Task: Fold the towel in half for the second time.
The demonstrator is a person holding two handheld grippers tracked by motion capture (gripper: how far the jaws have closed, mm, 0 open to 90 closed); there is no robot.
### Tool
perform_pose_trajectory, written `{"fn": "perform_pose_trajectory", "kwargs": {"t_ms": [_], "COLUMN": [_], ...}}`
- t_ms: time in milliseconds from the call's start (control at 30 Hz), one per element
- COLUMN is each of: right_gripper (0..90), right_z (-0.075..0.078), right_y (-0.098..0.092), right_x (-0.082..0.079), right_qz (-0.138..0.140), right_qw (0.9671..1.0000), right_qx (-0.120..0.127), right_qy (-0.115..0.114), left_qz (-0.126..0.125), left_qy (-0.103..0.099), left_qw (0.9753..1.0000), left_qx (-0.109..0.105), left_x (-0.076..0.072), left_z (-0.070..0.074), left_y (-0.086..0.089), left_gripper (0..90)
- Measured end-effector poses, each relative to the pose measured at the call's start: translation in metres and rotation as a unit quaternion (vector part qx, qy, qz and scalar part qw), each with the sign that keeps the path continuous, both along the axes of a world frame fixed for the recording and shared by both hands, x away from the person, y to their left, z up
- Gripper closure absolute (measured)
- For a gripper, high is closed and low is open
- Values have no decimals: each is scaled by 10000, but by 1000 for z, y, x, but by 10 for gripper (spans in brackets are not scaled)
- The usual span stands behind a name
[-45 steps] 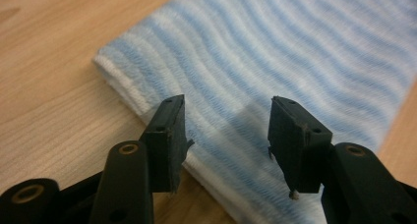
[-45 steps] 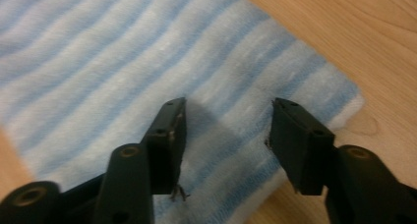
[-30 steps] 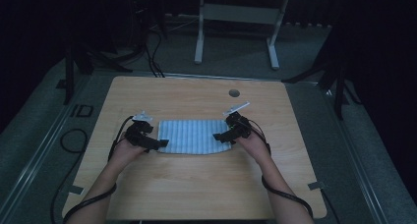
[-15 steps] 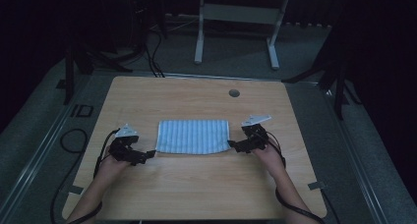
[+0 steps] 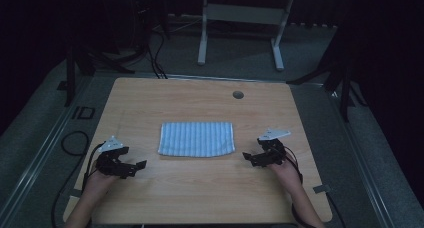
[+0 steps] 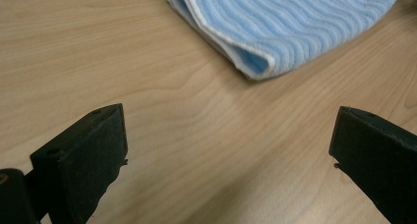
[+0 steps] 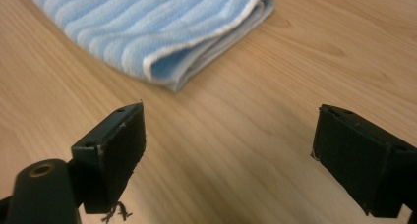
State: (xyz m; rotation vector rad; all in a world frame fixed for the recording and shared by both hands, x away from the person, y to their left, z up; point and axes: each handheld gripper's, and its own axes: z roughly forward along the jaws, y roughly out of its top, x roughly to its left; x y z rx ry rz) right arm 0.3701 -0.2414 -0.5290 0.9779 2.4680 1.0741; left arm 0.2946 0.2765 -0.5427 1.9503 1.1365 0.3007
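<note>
A folded blue-and-white striped towel [image 5: 197, 138] lies flat in the middle of the wooden table [image 5: 200, 100]. My left gripper [image 5: 136, 167] rests low on the table, left of and nearer than the towel, jaws wide apart and empty. In the left gripper view [image 6: 228, 145] the towel's folded corner [image 6: 255, 67] lies just ahead. My right gripper [image 5: 248, 158] sits to the right of the towel, open and empty too. The right gripper view [image 7: 228, 148] shows the towel's near corner [image 7: 172, 71] a short way in front.
A small round cable hole [image 5: 238, 94] sits near the table's far edge. A white desk frame [image 5: 240, 18] stands on the dark floor behind. Cables [image 5: 75, 138] trail off the table's left side.
Both grippers have pulled back from the towel's side edges, outward and toward the near edge, letting go of it. The towel now lies flat and folded between them.
</note>
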Motion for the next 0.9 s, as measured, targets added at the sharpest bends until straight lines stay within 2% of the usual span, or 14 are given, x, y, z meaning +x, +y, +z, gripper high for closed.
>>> {"fn": "perform_pose_trajectory", "kwargs": {"t_ms": [100, 167, 333, 467, 600, 700, 767, 900], "right_gripper": [126, 126, 126, 126, 126, 127, 127, 127], "right_z": [1, 2, 3, 4, 5, 4, 5, 5], "right_y": [-8, -15, -35, -51, -66, -71, -76, -82], "right_x": [-6, -10, -20, -27, -36, -41, -47, -56], "right_qz": [-62, -119, -341, -530, -743, -818, -902, -1021], "right_qw": [10000, 9999, 9990, 9977, 9956, 9948, 9940, 9926], "right_qx": [24, 74, 192, 286, 370, 395, 369, 365], "right_qy": [-35, -74, -199, -309, -440, -460, -490, -553], "left_qz": [26, 50, 170, 269, 342, 374, 343, 310], "left_qy": [-25, -57, -174, -241, -298, -249, -351, -432], "left_qw": [10000, 9999, 9996, 9993, 9988, 9988, 9986, 9983], "left_qx": [1, -99, -154, -115, -187, -218, -207, -224], "left_x": [-6, -11, -22, -28, -33, -35, -39, -44], "left_z": [0, 0, 1, 2, 3, 2, 5, 8], "left_y": [3, 6, 13, 18, 22, 23, 21, 18], "left_gripper": [10, 11, 11, 11, 11, 11, 11, 11]}}
